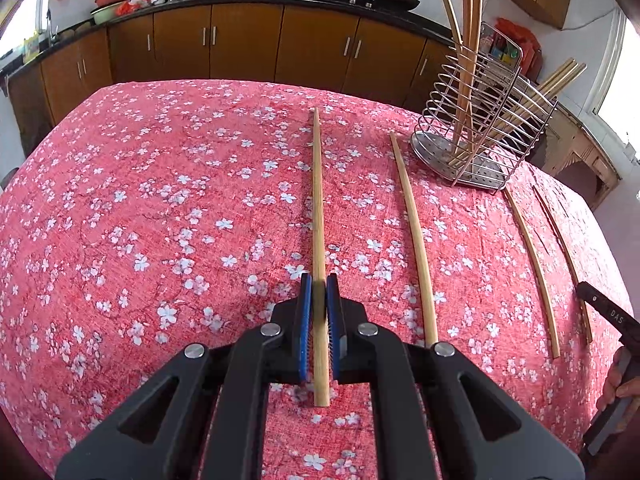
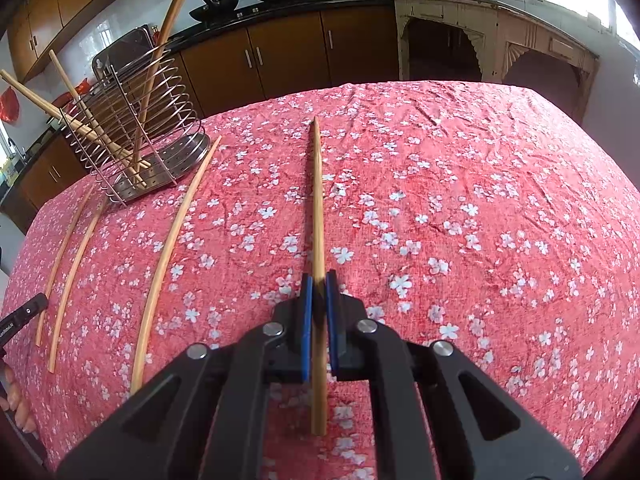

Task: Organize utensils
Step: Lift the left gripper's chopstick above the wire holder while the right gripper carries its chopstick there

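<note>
floral cloth | left tongs clamp chopstick | right tongs clamp another chopstick

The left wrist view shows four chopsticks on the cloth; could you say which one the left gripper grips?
The leftmost chopstick, clamped in the left gripper; the others lie further right.

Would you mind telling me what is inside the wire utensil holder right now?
The wire utensil holder holds several wooden chopsticks leaning at angles, tips on its perforated base. Where they cross behind the wires, the exact count cannot be told.
</note>
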The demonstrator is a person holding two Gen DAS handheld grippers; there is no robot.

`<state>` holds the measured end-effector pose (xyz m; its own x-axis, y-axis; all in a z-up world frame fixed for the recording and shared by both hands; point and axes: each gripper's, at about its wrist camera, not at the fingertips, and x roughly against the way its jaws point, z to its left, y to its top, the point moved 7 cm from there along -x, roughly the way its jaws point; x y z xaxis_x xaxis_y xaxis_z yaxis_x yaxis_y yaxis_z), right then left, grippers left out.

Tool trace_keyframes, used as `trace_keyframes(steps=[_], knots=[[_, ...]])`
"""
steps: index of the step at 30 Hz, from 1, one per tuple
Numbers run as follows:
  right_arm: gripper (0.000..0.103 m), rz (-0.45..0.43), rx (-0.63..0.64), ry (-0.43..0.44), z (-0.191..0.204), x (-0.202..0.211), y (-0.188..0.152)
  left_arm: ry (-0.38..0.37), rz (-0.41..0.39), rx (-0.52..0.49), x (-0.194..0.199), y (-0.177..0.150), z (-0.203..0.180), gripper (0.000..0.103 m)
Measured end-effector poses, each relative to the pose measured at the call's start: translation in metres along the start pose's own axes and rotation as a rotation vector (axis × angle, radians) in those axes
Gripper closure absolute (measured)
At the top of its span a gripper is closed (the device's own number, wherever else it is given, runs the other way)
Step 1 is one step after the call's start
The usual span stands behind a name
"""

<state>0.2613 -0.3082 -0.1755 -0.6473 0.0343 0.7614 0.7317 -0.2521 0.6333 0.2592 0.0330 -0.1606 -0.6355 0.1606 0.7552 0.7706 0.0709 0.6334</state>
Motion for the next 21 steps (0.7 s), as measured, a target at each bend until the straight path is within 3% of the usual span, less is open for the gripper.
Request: trace_keyframes(steps=[15,21], knots=[[0.095,0.008,0.026,0.042,0.008,0.001,-0.005,0.021,0.003,-0.013,-0.006,0.003,-0.002,0.095],[0.095,0.01,0.042,0.034,0.011,0.005,-0.012,0.066,0.008,-0.069,-0.007,0.002,-0.01,0.095]])
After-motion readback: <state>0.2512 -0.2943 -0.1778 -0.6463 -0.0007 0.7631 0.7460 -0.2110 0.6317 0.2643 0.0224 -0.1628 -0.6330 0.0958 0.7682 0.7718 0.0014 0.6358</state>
